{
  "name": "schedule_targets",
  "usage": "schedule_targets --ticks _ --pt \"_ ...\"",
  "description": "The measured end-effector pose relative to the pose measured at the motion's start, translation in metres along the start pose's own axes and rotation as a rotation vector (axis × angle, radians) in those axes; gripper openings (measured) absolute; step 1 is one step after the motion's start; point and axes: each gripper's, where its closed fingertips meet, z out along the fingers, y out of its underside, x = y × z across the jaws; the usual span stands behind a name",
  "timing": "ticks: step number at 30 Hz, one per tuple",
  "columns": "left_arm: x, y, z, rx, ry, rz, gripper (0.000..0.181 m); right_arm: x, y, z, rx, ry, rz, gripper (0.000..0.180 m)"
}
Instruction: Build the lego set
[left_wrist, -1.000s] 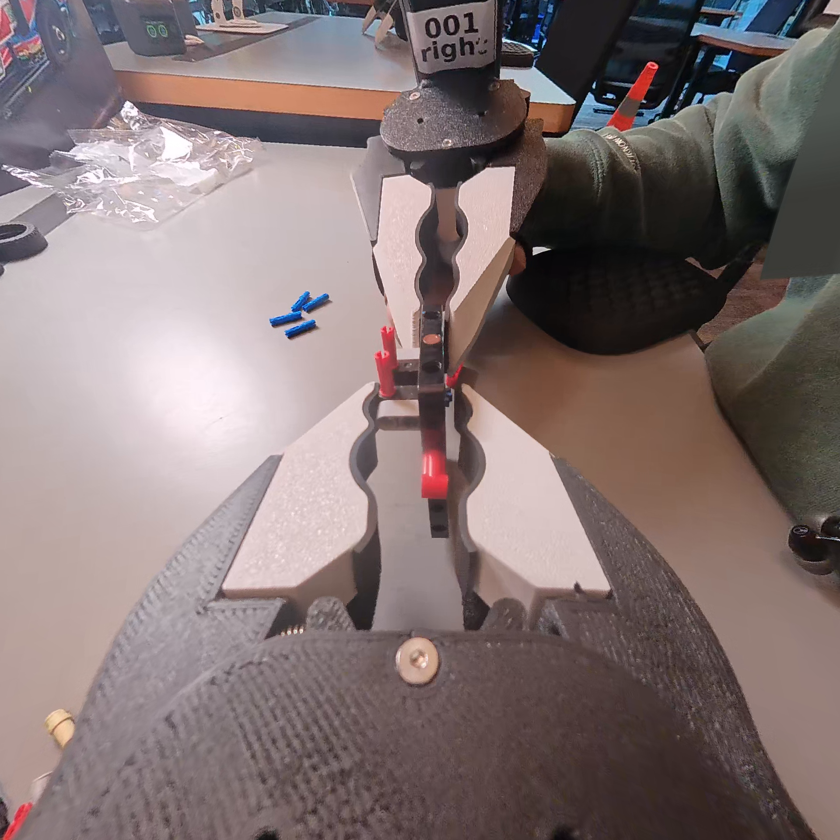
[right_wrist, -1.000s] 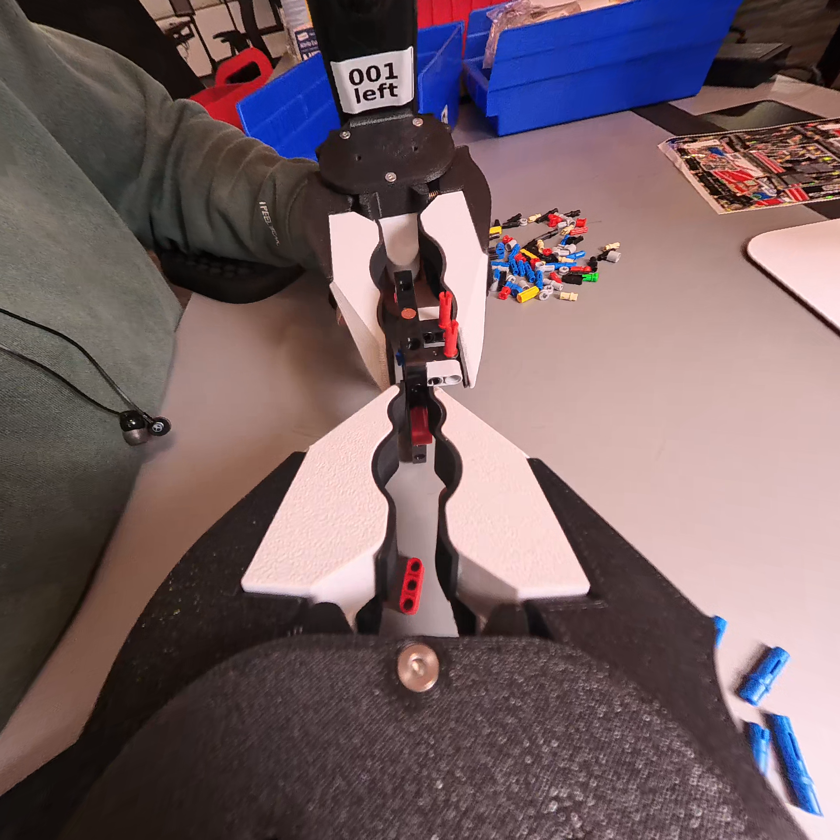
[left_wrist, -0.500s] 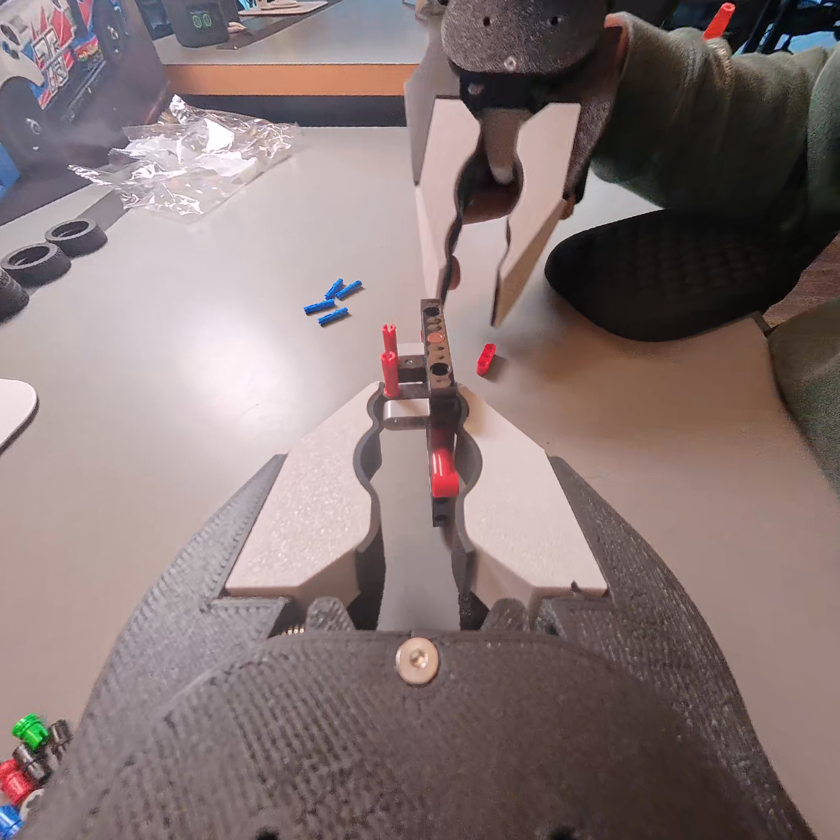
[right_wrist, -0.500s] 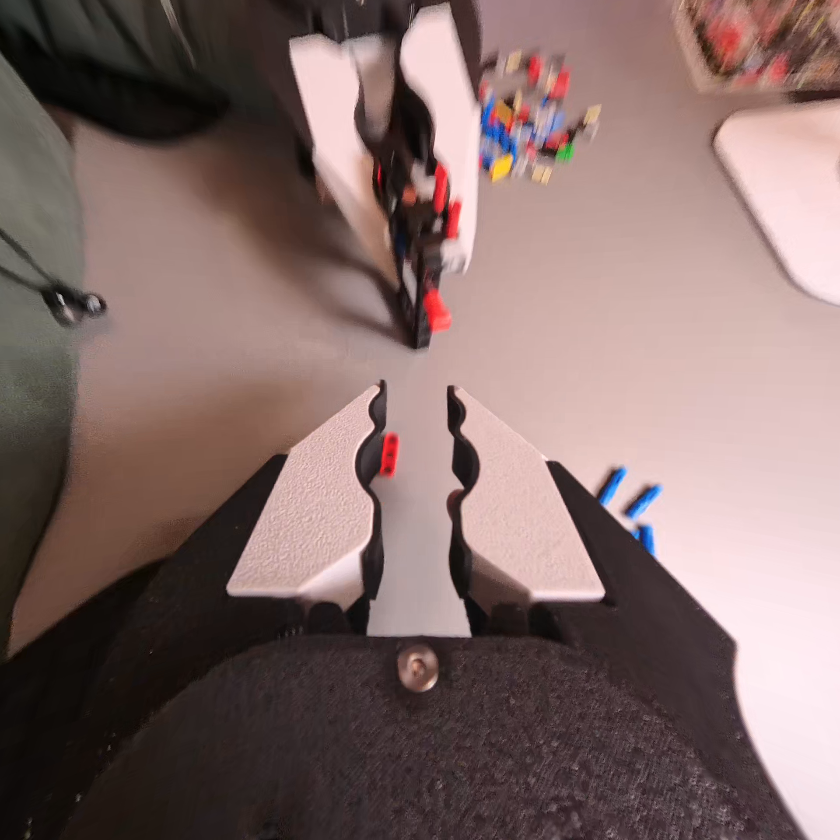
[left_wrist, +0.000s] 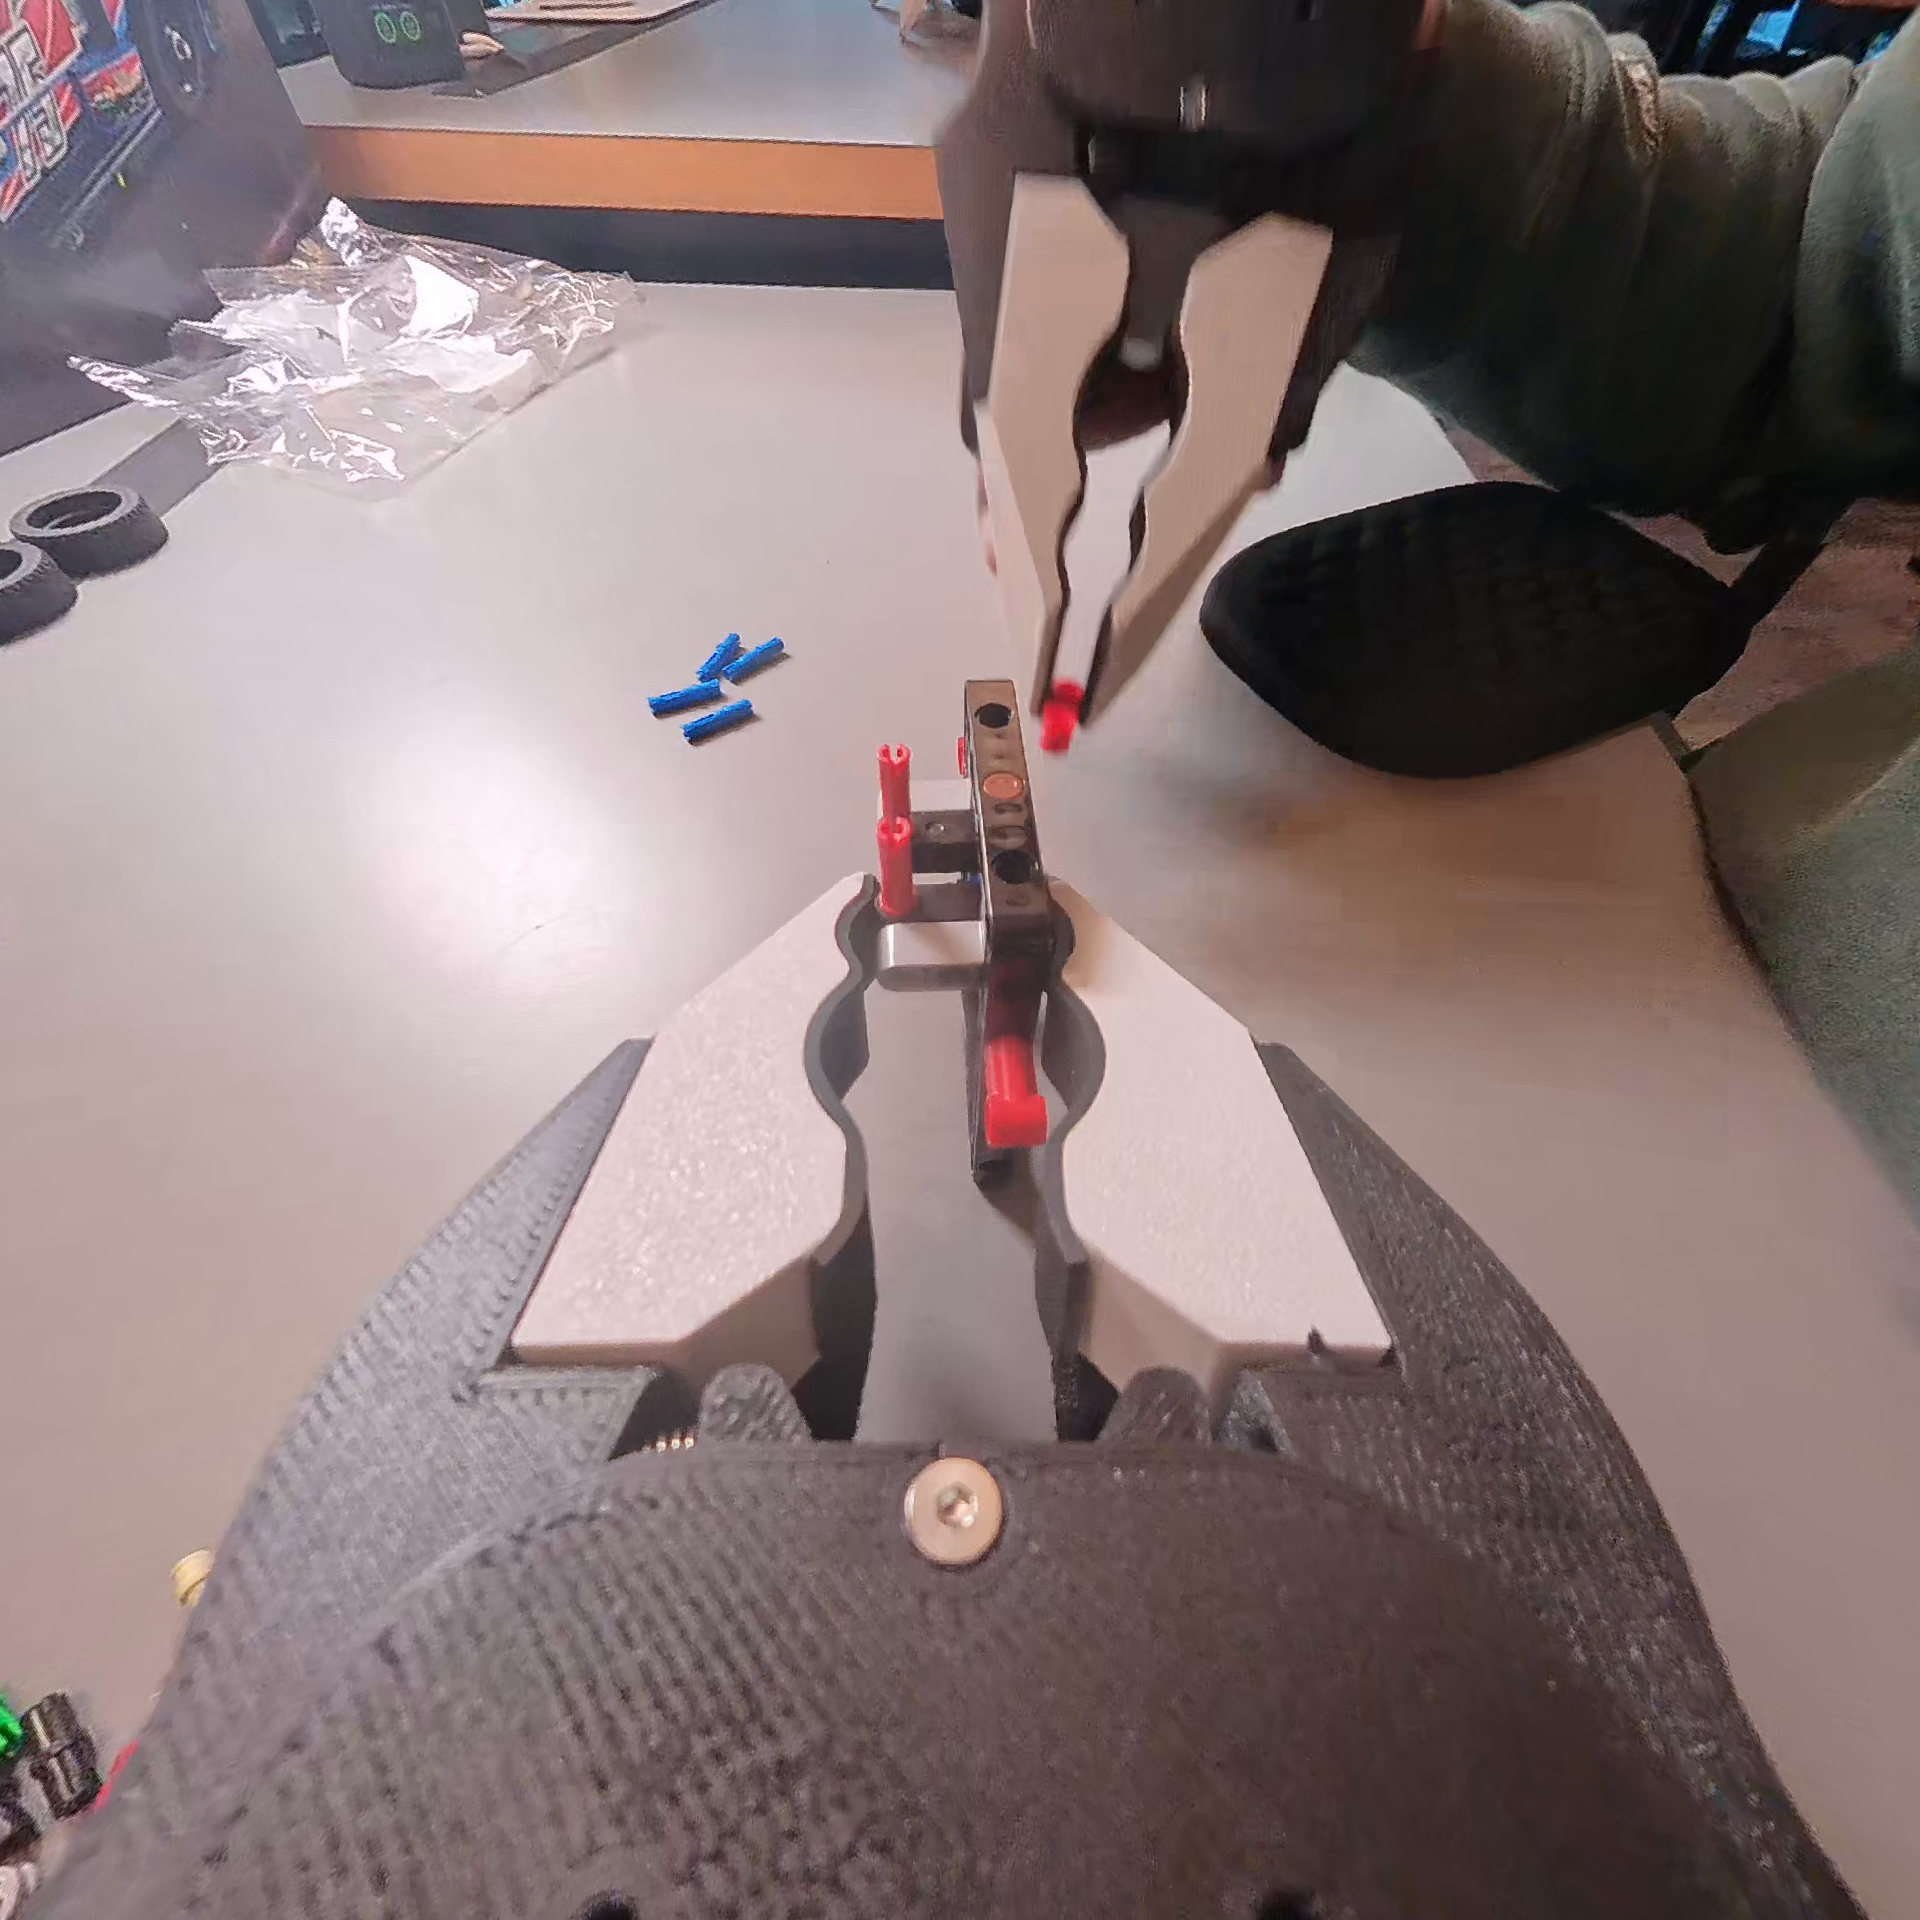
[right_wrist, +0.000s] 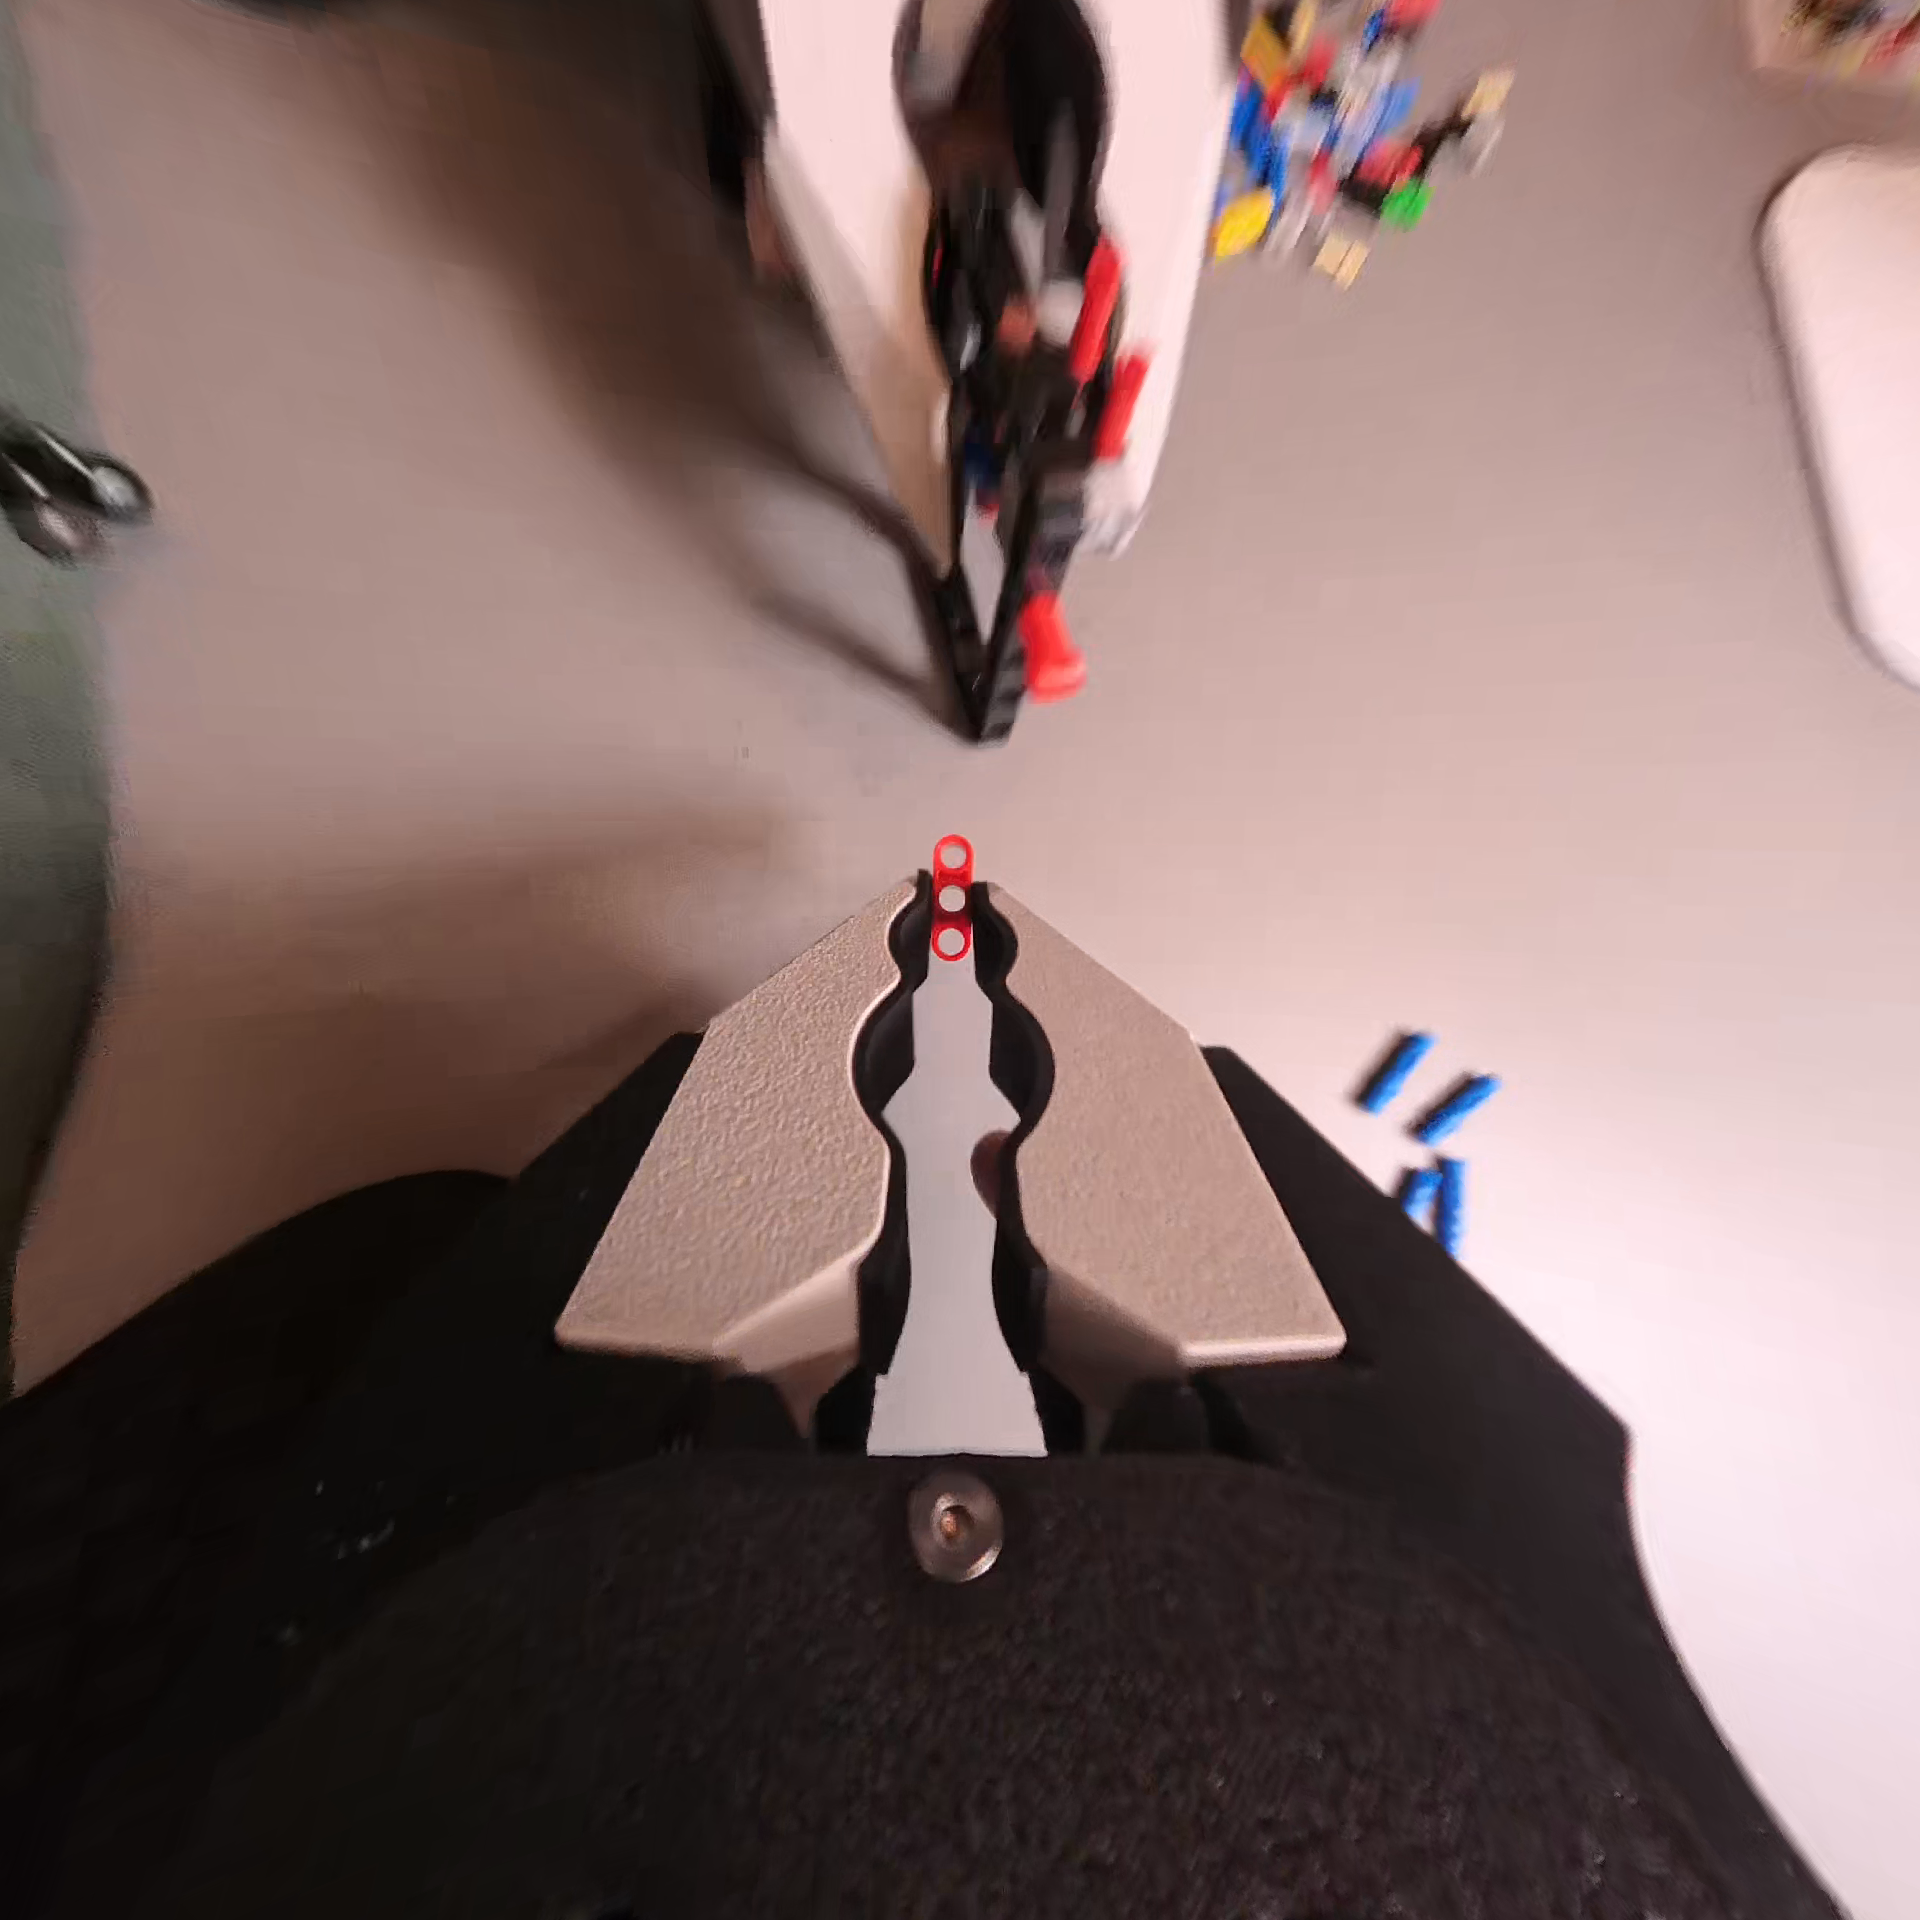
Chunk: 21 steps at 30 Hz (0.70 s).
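Holding a black sub-assembly (left_wrist: 1006, 831) in the left gripper (left_wrist: 961, 914), fingers closed on its black beam just above the grey table (left_wrist: 416, 935), with two red pins (left_wrist: 891, 831) standing off its left side and a red axle piece (left_wrist: 1010, 1091) lying between the fingers. Pinching a small red three-hole beam (right_wrist: 951, 902) at the very tips of the right gripper (right_wrist: 953, 894), fingers nearly together, most of the piece gripped and one hole sticking out past the tips. Hovering just beside the far end of the black beam in the left wrist view, apparently lining up to join the two.

Risks, as a judgement: slipping or twisting of the red beam, given so shallow a tip grip; popping out under pressing force and dropping onto the table; missing the hole through misalignment, since the right wrist view is motion-blurred and the approach looks quick; levering the sub-assembly sideways in the left fingers, or knocking the red pins loose.

Elsewhere: blue pins (left_wrist: 717, 691) loose on the table, a clear plastic bag (left_wrist: 343, 343), black tyres (left_wrist: 94, 525), a pile of mixed small parts (right_wrist: 1340, 135).

Writing: printed graphics on a box at the far left edge, left unquoted; no brand mark clearly legible on the grippers here.
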Motion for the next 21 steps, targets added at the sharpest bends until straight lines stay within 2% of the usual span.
schedule_targets --ticks 4,8,13,21 --pt "0.001 -0.004 -0.003 0.031 0.029 -0.028 0.032 0.018 -0.053 -0.029 0.108 0.017 -0.06 0.004" --pt "0.001 -0.005 -0.005 0.035 0.024 -0.031 0.025 0.025 -0.083 -0.019 0.063 -0.047 -0.103 0.005" --pt "0.003 -0.005 -0.004 0.035 0.03 -0.029 0.025 0.025 -0.088 0.007 -0.046 -0.114 -0.16 0.005" --pt "0.004 -0.005 -0.004 0.034 0.047 -0.036 0.025 0.018 -0.088 0.016 -0.095 -0.166 -0.169 0.005"
